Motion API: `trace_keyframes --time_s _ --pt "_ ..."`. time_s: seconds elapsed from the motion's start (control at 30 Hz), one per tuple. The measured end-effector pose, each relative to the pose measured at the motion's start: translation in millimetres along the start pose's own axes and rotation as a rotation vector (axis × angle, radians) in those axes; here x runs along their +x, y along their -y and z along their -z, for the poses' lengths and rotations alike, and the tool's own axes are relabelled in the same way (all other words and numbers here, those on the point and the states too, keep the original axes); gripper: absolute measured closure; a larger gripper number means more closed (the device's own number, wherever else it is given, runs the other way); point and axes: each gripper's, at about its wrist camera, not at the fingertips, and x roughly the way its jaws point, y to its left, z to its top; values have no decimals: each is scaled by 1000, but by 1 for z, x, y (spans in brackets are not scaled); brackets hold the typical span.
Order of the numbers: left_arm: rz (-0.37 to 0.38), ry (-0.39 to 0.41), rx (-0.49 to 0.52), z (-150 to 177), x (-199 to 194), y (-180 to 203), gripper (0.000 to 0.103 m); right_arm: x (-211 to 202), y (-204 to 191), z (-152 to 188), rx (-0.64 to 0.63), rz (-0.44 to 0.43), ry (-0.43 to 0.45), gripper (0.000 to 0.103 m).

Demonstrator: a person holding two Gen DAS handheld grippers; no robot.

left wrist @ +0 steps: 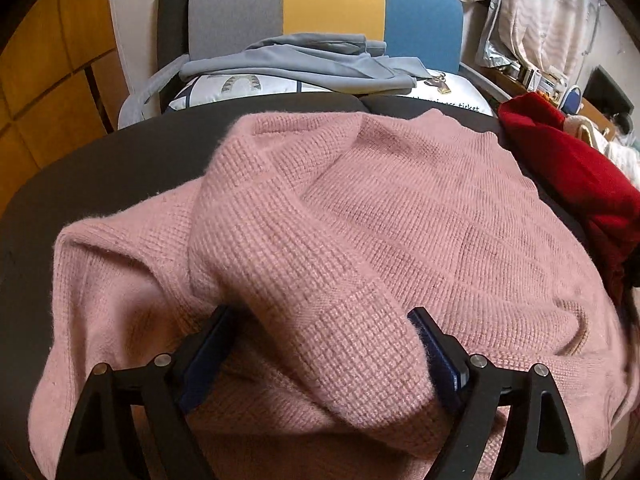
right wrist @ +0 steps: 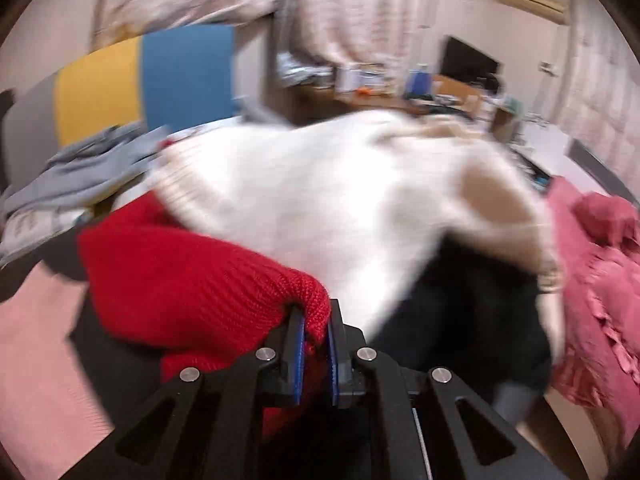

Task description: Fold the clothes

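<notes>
Through my left wrist camera, the pink knit sweater (left wrist: 360, 240) lies spread over the dark surface (left wrist: 120, 152), one sleeve folded across its body. My left gripper (left wrist: 320, 344) has its fingers (left wrist: 436, 356) spread wide, one on each side of that sleeve's end, not pinching it. A red knit garment (left wrist: 568, 172) sits at the sweater's right edge. Beyond the surface, a grey garment (left wrist: 304, 64) rests on a printed cushion (left wrist: 248, 88) before a grey, yellow and blue chair back (left wrist: 332, 0).

Through my right wrist camera, blurred, my right gripper (right wrist: 316, 344) has its fingers (right wrist: 298, 354) clamped on a fold of the red knit garment (right wrist: 192, 276). A white knit (right wrist: 320, 200) lies behind it, and a rose ruffled garment (right wrist: 600, 280) is at the right.
</notes>
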Motion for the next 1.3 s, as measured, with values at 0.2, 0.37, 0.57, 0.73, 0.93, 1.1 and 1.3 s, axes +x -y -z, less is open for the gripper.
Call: trace_keyframes --time_s 0.2,0.37,0.57,0.73,0.93,1.1,1.3 --pt "-10 -1 3 1 3 2 8 41 49 1 55 154 -111 95" --pt "-11 -4 21 2 5 2 7 84 45 14 4 197 -250 87" --pt "-17 13 13 3 5 2 5 43 20 24 -189 243 -178 76" --pt "-16 8 -11 1 1 2 5 -2 17 34 -154 188 -151 74" --pt "40 18 -47 -2 -23 -14 5 -82 4 52 -100 139 -44 70" --pt "80 38 -82 -6 -47 -30 5 -135 -37 71 -153 -169 -63 64" --pt "144 26 19 -9 -55 -11 5 -124 -111 103 -291 -382 -251 62"
